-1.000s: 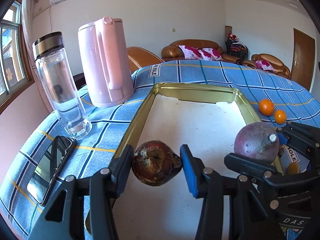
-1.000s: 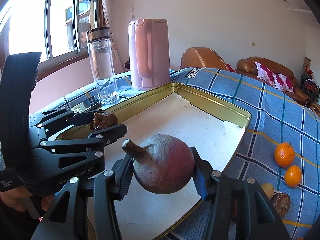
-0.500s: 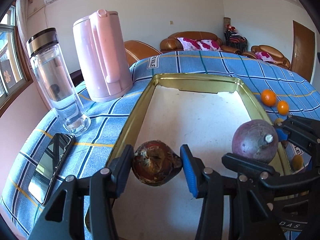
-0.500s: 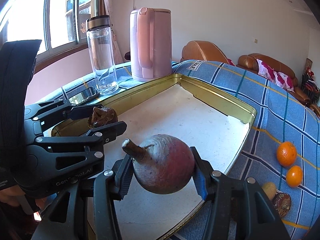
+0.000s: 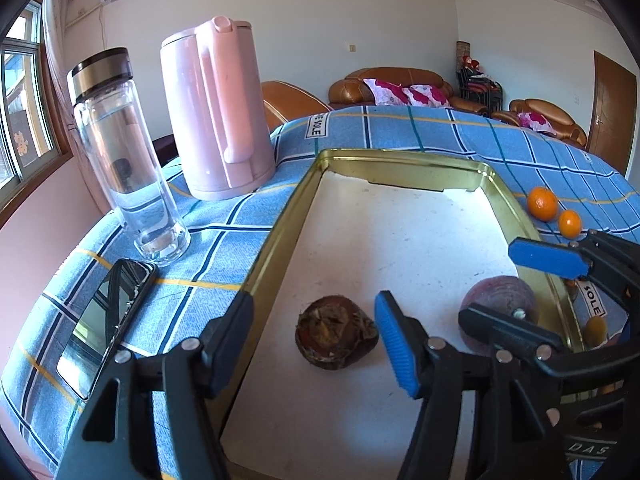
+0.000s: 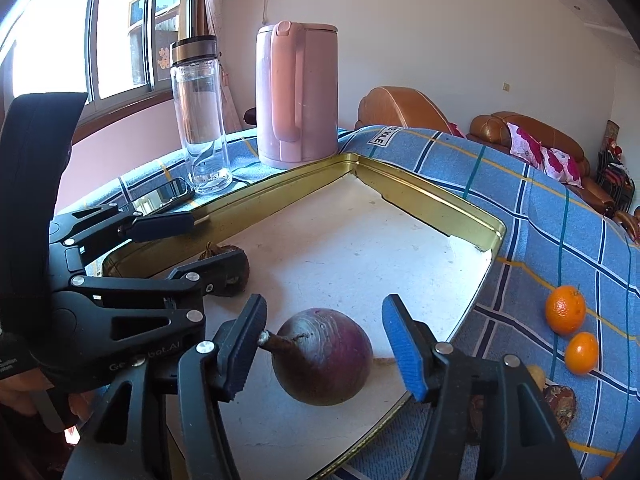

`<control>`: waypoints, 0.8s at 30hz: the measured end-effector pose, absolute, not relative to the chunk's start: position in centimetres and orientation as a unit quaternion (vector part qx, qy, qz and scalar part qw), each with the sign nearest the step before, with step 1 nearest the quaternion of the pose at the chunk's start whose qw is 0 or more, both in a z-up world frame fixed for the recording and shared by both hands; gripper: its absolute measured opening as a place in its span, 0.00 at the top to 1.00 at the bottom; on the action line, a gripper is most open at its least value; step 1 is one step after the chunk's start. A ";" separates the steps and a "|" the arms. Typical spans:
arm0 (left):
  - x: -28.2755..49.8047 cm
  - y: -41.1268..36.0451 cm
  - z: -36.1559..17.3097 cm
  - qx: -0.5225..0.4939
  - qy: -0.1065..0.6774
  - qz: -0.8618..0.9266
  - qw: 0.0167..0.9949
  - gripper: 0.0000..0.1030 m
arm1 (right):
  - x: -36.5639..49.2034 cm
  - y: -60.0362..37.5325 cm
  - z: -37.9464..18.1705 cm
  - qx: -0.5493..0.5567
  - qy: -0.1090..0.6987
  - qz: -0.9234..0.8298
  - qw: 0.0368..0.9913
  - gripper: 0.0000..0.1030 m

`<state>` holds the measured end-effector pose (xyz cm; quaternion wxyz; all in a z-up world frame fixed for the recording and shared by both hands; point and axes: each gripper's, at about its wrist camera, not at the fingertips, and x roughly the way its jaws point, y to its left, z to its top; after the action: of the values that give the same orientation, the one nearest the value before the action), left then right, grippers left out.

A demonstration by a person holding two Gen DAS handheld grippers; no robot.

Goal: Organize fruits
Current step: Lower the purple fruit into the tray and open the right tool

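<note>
A brown wrinkled fruit (image 5: 335,338) lies on the white floor of the gold-rimmed tray (image 5: 276,236), between the spread fingers of my open left gripper (image 5: 316,334). A round purple fruit with a stem (image 6: 323,356) rests in the tray near its right rim (image 6: 436,204), between the spread fingers of my open right gripper (image 6: 326,342). It also shows in the left wrist view (image 5: 500,300). Neither gripper touches its fruit. Two oranges (image 6: 565,309) (image 6: 581,353) lie on the blue cloth right of the tray.
A pink kettle (image 5: 218,120), a clear glass bottle (image 5: 124,152) and a phone (image 5: 106,320) stand left of the tray. More small fruits (image 6: 560,400) lie on the cloth beside the tray's near right corner. Sofas stand behind the table.
Both grippers have opened and let go of their fruits. The brown fruit and the purple fruit now rest on the tray floor.
</note>
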<state>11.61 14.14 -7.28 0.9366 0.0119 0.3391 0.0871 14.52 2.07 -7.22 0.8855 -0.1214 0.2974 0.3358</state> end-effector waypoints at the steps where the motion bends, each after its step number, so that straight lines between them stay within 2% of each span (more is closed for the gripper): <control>1: 11.5 14.2 -7.2 0.011 0.337 0.088 0.937 0.36 | 14.4 2.0 -7.1 -0.122 0.293 0.333 0.888 0.37; 5: 11.1 14.0 -6.9 0.010 0.327 0.091 0.940 0.35 | 14.0 1.8 -6.9 -0.120 0.278 0.332 0.893 0.36; 8: 10.8 14.1 -6.6 0.002 0.322 0.091 0.942 0.32 | 13.9 1.4 -6.7 -0.112 0.271 0.325 0.899 0.30; 10: 10.5 14.2 -6.2 -0.002 0.313 0.099 0.945 0.23 | 13.9 1.0 -6.5 -0.103 0.265 0.323 0.903 0.25; 13: 10.1 14.2 -5.8 -0.006 0.299 0.111 0.948 0.13 | 13.5 0.5 -6.2 -0.094 0.251 0.324 0.907 0.23; 24: 8.0 9.4 -3.3 -0.002 0.240 0.078 0.968 0.13 | 12.2 -5.0 -5.1 -0.079 0.211 0.262 0.938 0.23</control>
<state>8.03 9.45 -3.27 0.9675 -0.0021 0.2404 0.0780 12.17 -4.99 -5.11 0.9384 -0.0790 0.2107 0.2624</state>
